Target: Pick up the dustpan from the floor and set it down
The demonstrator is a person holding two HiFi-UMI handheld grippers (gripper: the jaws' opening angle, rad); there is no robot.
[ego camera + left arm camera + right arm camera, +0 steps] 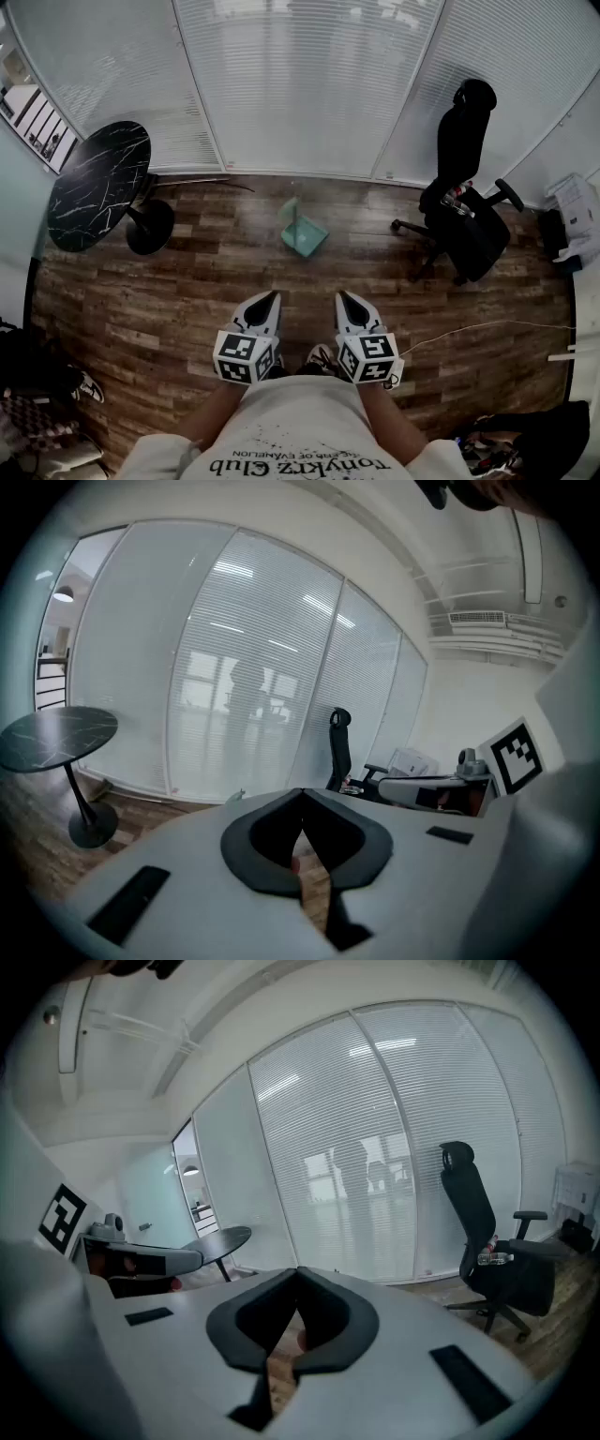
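Note:
A teal dustpan (304, 231) stands on the wood floor with its handle up, well ahead of me near the window wall. My left gripper (272, 298) and right gripper (342, 298) are held side by side close to my body, far short of the dustpan, both pointing toward it. Each has its jaws closed tip to tip with nothing between them. In the left gripper view only the dustpan's handle tip (234, 796) peeks over the shut left gripper (301, 795). The right gripper (297, 1273) shows shut in its own view, and the dustpan is hidden there.
A round black marble table (98, 185) stands on its pedestal at the left. A black office chair (467, 208) is at the right, with a white cable (487, 328) lying on the floor in front of it. Blinds cover the glass wall (309, 84) behind the dustpan.

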